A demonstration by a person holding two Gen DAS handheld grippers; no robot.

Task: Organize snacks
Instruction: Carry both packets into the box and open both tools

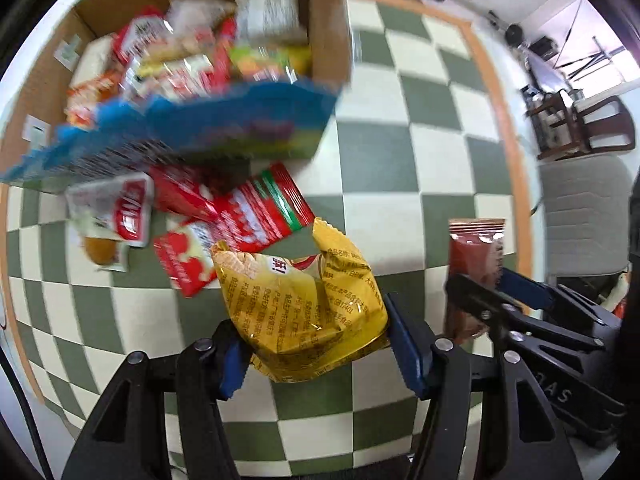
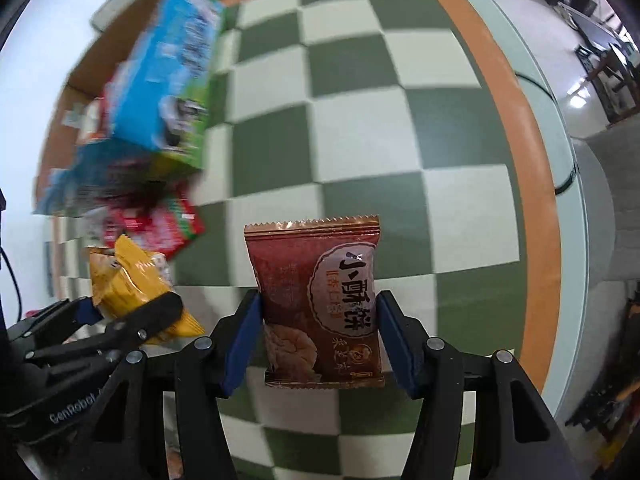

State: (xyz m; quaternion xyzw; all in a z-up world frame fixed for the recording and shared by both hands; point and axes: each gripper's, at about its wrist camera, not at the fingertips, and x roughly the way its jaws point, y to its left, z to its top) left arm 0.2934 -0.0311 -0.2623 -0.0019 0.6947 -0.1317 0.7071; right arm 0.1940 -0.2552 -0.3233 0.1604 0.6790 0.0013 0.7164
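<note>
Two hand-held grippers each carry a snack packet above a green-and-cream checkered tabletop, both pointing steeply down. The left gripper pinches a crumpled yellow snack bag between its blue pads, the foil bulging out above the jaws. The right gripper clamps a reddish-brown pastry packet by its two side edges, so the packet stands upright with its printed face to the camera. Each packet hangs clear of the cloth, held from above in a way that would suit lowering it straight into a container.

That container is likely the open cardboard box at the far side of the tabletop, already crowded with red, white and green wrappers. A blue snack box sits tilted at its near rim; motion blur makes it hard to say whether it rests on the carton or on the pile in front. Several packets are not yet sorted: a red-and-green sachet, a red-and-white packet and a small red-labelled wrapper lie loose on the cloth just before the carton.

The cloth has an orange border running along the tabletop's curved edge. Beyond it lie a pale floor, a grey upholstered seat and a dark wooden chair near a bright window.
</note>
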